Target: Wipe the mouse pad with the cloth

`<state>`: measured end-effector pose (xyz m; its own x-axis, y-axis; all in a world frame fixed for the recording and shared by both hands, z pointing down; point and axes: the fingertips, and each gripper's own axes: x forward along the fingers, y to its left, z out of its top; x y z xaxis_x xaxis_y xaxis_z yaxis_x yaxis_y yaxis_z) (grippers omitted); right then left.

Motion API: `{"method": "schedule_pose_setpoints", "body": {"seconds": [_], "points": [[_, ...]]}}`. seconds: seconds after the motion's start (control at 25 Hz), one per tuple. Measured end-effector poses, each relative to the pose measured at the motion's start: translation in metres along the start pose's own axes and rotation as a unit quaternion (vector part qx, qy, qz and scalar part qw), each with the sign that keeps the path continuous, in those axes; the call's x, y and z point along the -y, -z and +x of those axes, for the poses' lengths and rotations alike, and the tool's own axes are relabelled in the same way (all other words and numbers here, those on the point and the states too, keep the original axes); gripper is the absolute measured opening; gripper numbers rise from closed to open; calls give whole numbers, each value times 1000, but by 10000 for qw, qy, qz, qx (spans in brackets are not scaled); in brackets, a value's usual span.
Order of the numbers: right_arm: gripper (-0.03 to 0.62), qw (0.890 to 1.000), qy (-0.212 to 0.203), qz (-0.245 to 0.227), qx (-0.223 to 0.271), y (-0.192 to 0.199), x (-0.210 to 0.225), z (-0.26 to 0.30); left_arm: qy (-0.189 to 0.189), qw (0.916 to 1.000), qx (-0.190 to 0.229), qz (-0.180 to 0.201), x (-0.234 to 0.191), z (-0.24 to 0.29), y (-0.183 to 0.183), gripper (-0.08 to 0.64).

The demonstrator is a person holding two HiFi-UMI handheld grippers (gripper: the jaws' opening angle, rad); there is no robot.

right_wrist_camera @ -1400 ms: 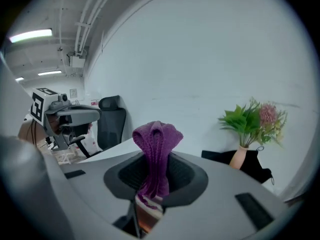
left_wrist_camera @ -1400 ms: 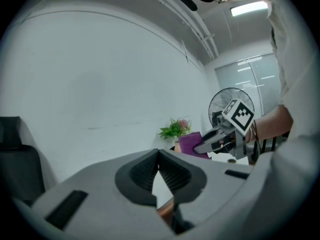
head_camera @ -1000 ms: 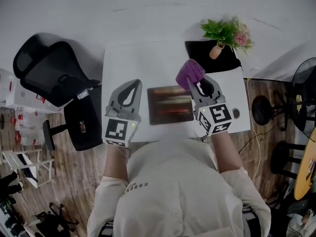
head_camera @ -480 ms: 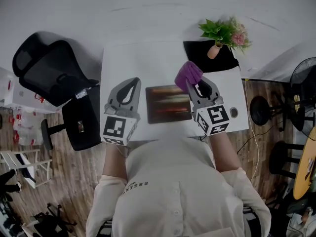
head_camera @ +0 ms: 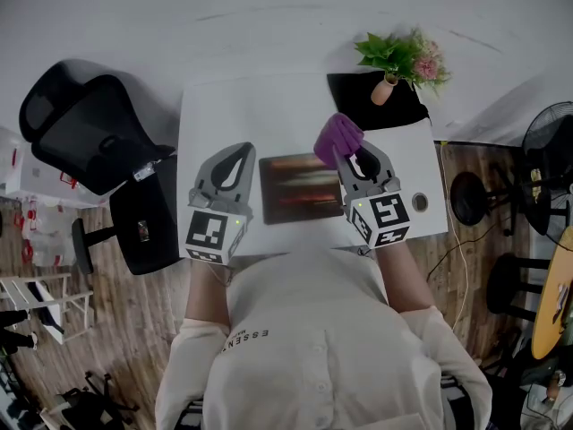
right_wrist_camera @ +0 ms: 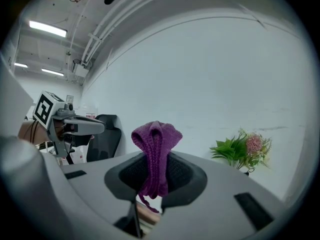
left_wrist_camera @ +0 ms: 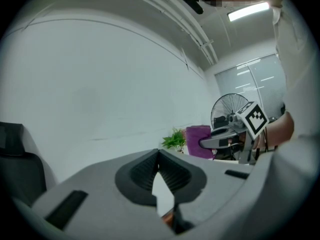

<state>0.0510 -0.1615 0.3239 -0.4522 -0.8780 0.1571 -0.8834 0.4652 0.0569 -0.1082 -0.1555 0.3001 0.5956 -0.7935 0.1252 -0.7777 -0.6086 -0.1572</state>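
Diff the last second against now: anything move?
Barely. The right gripper, jaws shut on the cloth, drew slightly back toward the person. No grab or release. The left gripper, shut and empty, and the mouse pad stayed put.

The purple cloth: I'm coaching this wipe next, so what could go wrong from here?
1. The cloth is pinched only by a bunched fold in the right gripper, so it might slip out while rubbing.
2. The left gripper is shut beside the mouse pad, not pressing it; the pad could slide.
3. The potted plant stands just beyond; a long stroke might knock it.
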Motion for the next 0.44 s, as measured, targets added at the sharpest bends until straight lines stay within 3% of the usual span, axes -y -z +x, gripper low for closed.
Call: {"method": "schedule_pose_setpoints", "body": {"seconds": [0.44], "points": [[87,9999,51,84,21,1,4,1,9,10000,-36,-70,1,5,4,2]]}}
